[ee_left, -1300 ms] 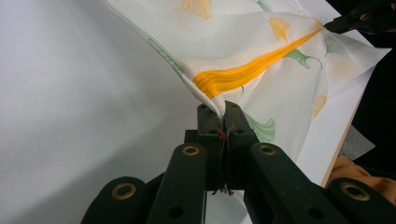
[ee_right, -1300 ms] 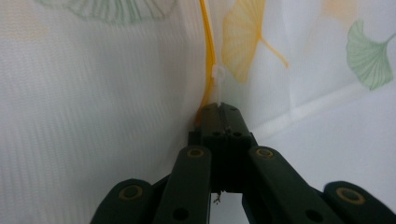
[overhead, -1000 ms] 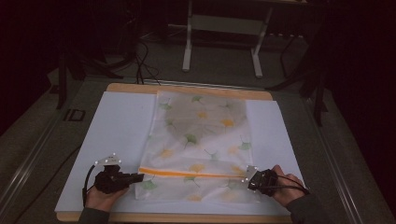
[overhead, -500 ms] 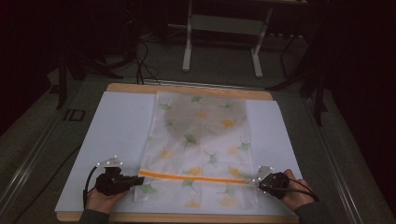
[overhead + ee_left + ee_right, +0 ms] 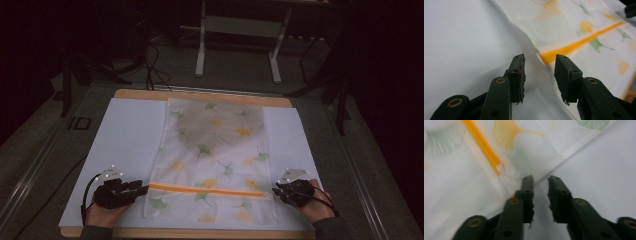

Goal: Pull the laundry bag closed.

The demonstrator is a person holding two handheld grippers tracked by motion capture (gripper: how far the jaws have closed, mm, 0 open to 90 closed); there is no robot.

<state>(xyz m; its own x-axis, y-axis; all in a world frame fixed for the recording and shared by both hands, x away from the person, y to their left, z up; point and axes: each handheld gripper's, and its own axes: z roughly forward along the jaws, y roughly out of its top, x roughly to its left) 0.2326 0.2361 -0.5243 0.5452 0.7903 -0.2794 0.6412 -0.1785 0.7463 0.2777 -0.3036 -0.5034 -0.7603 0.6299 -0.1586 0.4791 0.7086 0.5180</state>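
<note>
Leaf-print zip bag (image 5: 212, 165) flat on table

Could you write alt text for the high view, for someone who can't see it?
A person holds a left hand-held gripper and a right hand-held gripper at the two ends of an orange strip across a leaf-print bag lying flat on a white table.

A wooden table (image 5: 205, 94) carries a white sheet (image 5: 122, 140) over most of its top. Beyond its far edge, a grey metal stand (image 5: 239, 26) rests on the dark floor (image 5: 165, 55), with black cables (image 5: 152, 60) trailing at the far left.
</note>
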